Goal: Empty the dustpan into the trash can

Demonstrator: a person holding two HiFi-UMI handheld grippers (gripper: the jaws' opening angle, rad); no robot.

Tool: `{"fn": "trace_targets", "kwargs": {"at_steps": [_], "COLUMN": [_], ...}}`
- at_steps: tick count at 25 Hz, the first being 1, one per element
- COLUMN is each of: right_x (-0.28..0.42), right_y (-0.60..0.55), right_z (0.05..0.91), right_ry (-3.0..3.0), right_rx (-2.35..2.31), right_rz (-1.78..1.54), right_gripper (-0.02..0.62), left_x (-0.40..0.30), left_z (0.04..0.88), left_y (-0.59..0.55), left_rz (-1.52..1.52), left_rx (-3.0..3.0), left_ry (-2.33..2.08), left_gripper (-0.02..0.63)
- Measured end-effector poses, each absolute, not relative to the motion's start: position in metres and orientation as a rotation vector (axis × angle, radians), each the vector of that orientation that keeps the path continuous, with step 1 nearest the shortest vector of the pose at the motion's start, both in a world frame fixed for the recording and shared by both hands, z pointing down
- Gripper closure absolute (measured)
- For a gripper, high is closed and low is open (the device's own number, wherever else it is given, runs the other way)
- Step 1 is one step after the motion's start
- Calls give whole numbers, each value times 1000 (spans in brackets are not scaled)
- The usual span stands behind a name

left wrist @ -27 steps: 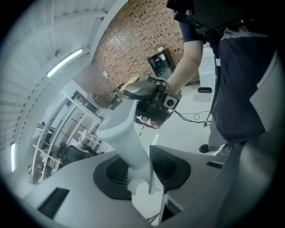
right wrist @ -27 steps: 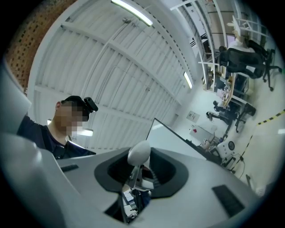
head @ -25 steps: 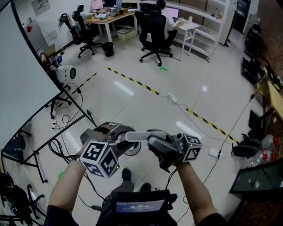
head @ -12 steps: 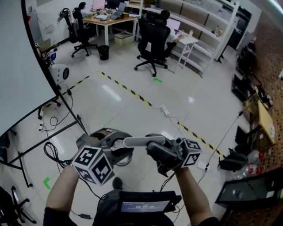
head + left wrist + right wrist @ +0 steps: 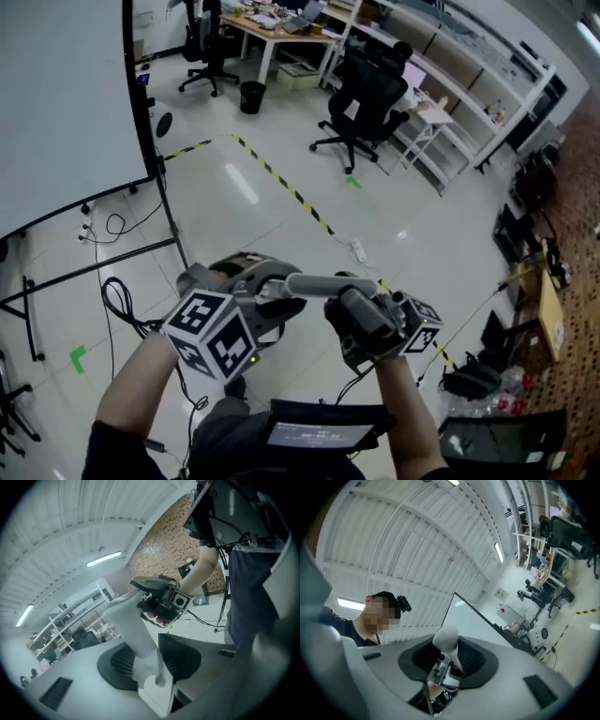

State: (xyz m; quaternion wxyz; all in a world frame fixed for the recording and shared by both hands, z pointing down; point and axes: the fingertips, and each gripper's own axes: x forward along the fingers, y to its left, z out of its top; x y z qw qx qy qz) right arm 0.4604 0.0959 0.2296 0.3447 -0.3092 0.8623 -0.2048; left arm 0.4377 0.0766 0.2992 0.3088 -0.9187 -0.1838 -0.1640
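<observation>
A grey dustpan [image 5: 246,274] hangs above the floor, low in the head view, and its long pale handle [image 5: 314,284] runs to the right. My left gripper [image 5: 262,298] is shut on the handle close to the pan. In the left gripper view the handle [image 5: 133,625] rises from between the black pads. My right gripper [image 5: 352,307] is shut on the handle's far end. Its jaws have just been opening slightly, with the rounded handle tip [image 5: 446,639] still between the pads. What the pan holds cannot be made out.
A large whiteboard on a black stand [image 5: 56,103] fills the left, with cables [image 5: 117,300] on the floor beneath. A small black bin [image 5: 251,96] stands by the desks at the back. Office chairs [image 5: 366,103] and yellow-black floor tape [image 5: 286,187] lie ahead.
Both grippers have carried the dustpan across the room, keeping the same hold. The whiteboard has come closer on the left and the desks have slid right.
</observation>
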Motion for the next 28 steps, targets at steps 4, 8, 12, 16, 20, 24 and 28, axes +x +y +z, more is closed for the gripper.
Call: {"fn": "trace_targets", "kwargs": {"at_steps": [4,8,12,16,20,24,28], "right_x": [450,442,443,454,470,499,526], "right_y": [73,59,52,45,41,48,48], "right_z": [223,213,195,176,163,154,149], "right_ry": [2305,2335,2372,2412,2423,2438,2453], "right_rx": [-808,-778,-755,-719,-645,-557,-481], "right_rz": [-529,-532,-491,-464,-428,-437,-456], "right_gripper": [468,469,466,462,458,457,456], "left_x": [434,428,432,445,461,488,515], "left_z": [294,284,264,247,236,226,223], "left_y": [52,39,31,27,24,32,31], "left_rz": [-402,-351,-313,-277,-276,-295,-339], "left_rx": [-2454,-2483,-2502,-2535,-2567,-2594,-2585], "left_ry": [-372,-298,-244,-194,-113,-13,79], "left_gripper": [474,479,479,474,474,474,474]}}
